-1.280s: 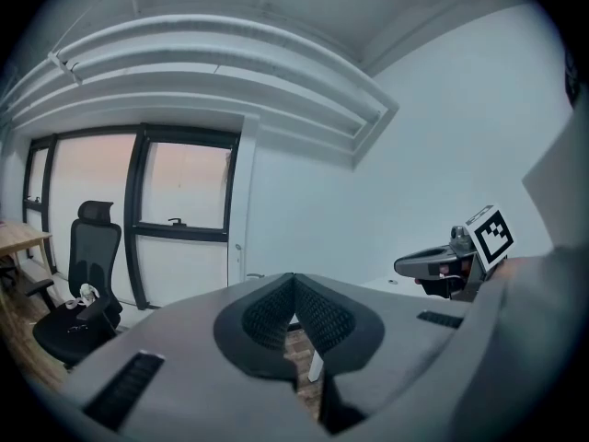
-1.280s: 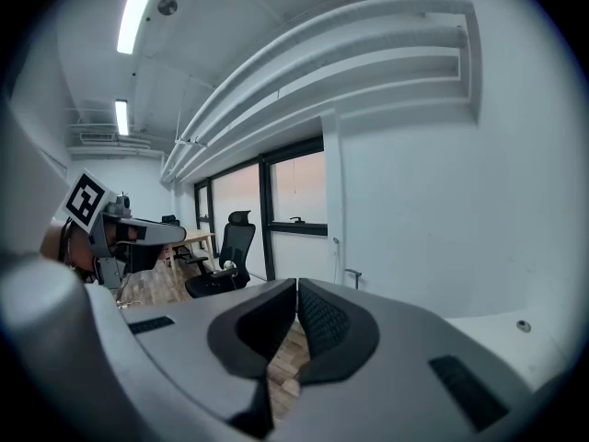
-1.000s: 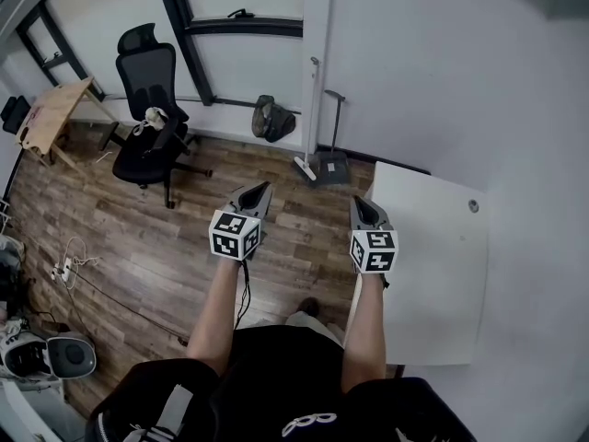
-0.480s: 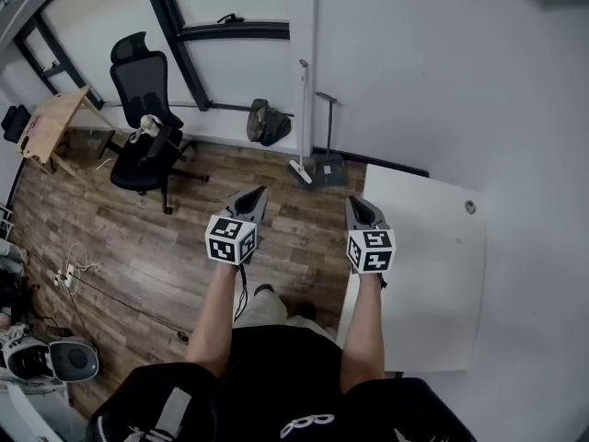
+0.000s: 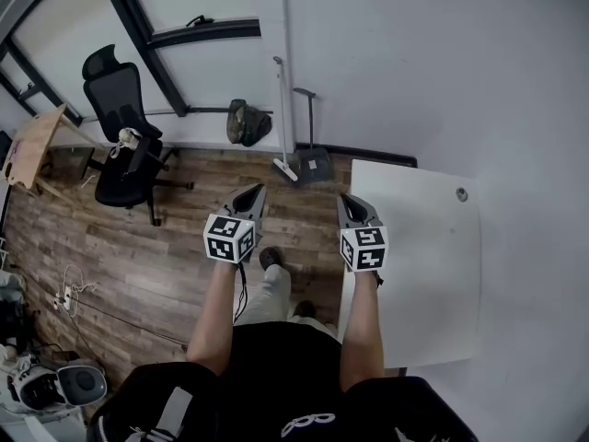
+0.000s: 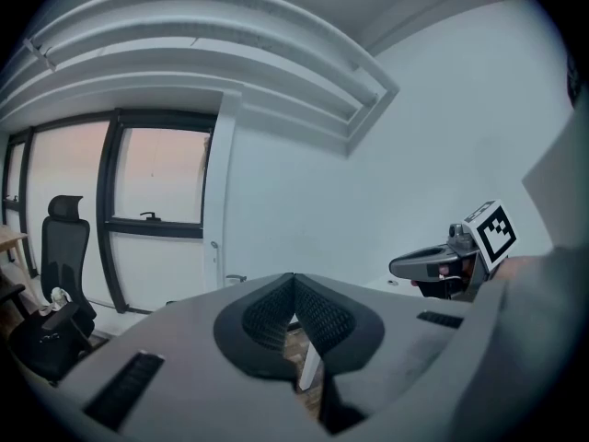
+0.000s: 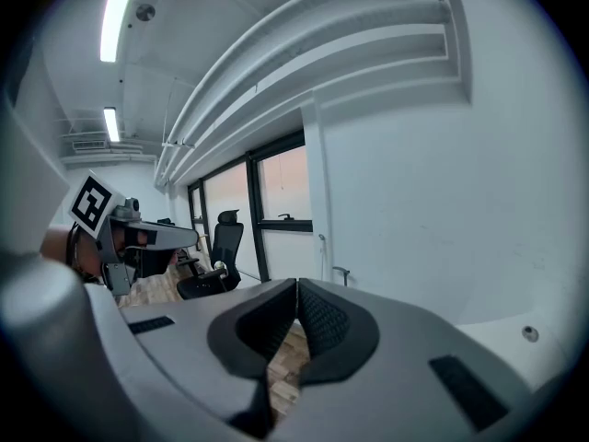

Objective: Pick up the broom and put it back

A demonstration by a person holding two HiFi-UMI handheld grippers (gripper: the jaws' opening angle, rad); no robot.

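Left tongs [image 5: 259,190] and right tongs [image 5: 343,198] both clenched, empty. Broom [image 5: 280,109] leans upright on white wall [image 5: 414,63], dustpan [image 5: 314,163] just beside it, well apart from tongs. Ceiling lamp [image 7: 118,7] shows only in right gripper view

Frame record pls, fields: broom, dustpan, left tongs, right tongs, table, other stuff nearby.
broom: stands against the wall, head on the wood floor, not held
dustpan: just right of the broom, long handle up the wall
left tongs: shut, empty, pointing toward the broom
right tongs: shut, empty, by the table's left edge
table: white, on the right, against the wall
other: black office chair and a dark bag to the left
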